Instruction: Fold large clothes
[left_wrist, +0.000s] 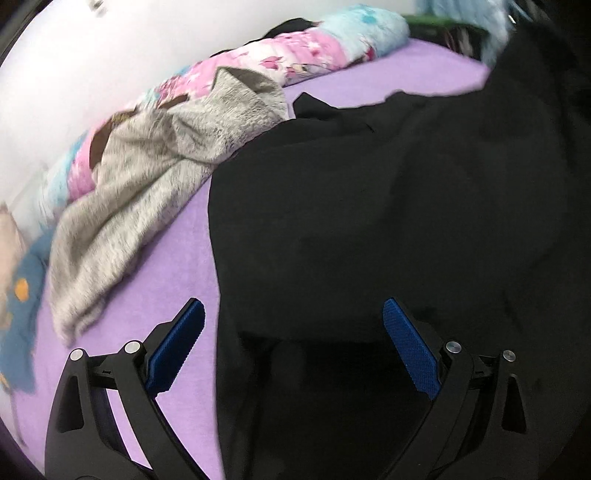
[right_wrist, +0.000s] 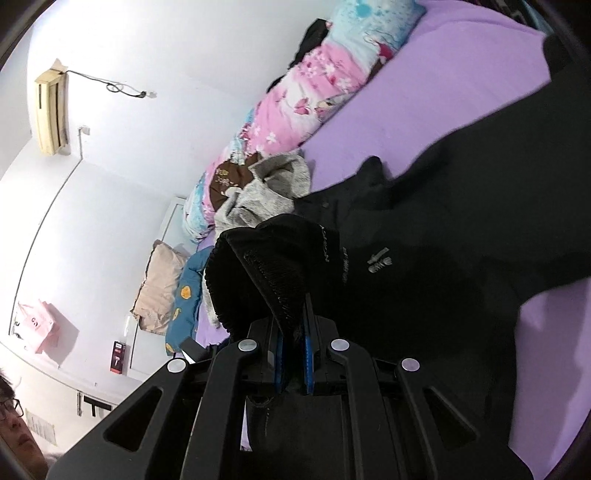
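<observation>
A large black garment (left_wrist: 388, 221) lies spread on the purple bed sheet (left_wrist: 177, 258). My left gripper (left_wrist: 293, 314) is open with blue pads, hovering over the garment's left edge; the left finger is over the sheet, the right finger over the cloth. In the right wrist view, my right gripper (right_wrist: 293, 332) is shut on a ribbed cuff or hem of the black garment (right_wrist: 424, 229), lifting it so it bunches above the fingers. A small grey logo (right_wrist: 380, 265) shows on the cloth.
A grey fuzzy garment (left_wrist: 147, 177) lies left of the black one, against a rolled pink and blue quilt (left_wrist: 280, 55) along the white wall. A teal cloth (right_wrist: 186, 295) and beige pillow (right_wrist: 159, 284) lie at the bed's end. A person's face (right_wrist: 14, 424) is at lower left.
</observation>
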